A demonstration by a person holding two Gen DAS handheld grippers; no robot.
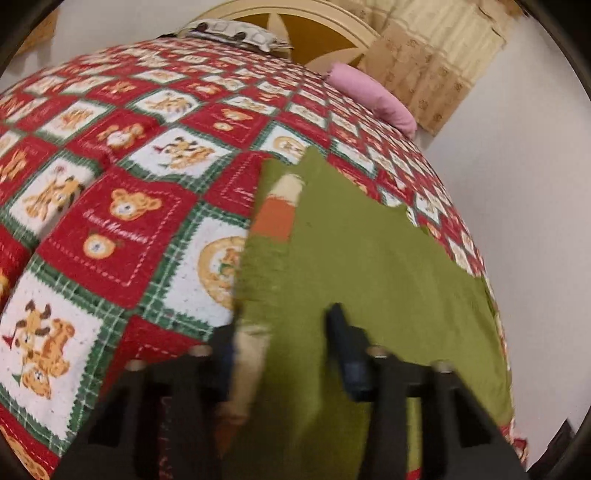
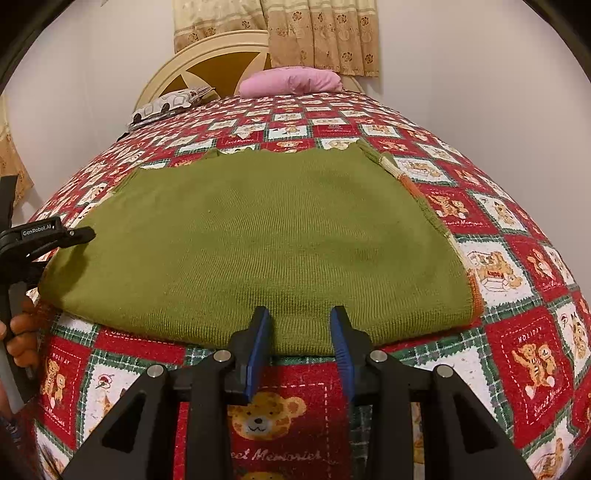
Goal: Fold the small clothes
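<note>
A small olive-green knitted garment (image 2: 258, 240) with cream and orange striped trim lies flat on the bed. My right gripper (image 2: 301, 321) is open, its blue-padded fingers over the garment's near edge. My left gripper (image 1: 284, 332) is open with the garment (image 1: 351, 258) and a striped cuff lying between its fingers; this view is blurred. The left gripper also shows in the right wrist view (image 2: 79, 234) at the garment's left edge, held by a hand.
The bed is covered by a red, white and green teddy-bear quilt (image 2: 509, 332). A pink pillow (image 2: 291, 81) and a patterned pillow (image 2: 166, 103) lie by the cream headboard (image 2: 207, 55). Curtains (image 2: 321, 33) hang behind. A white wall runs along the bed's right side.
</note>
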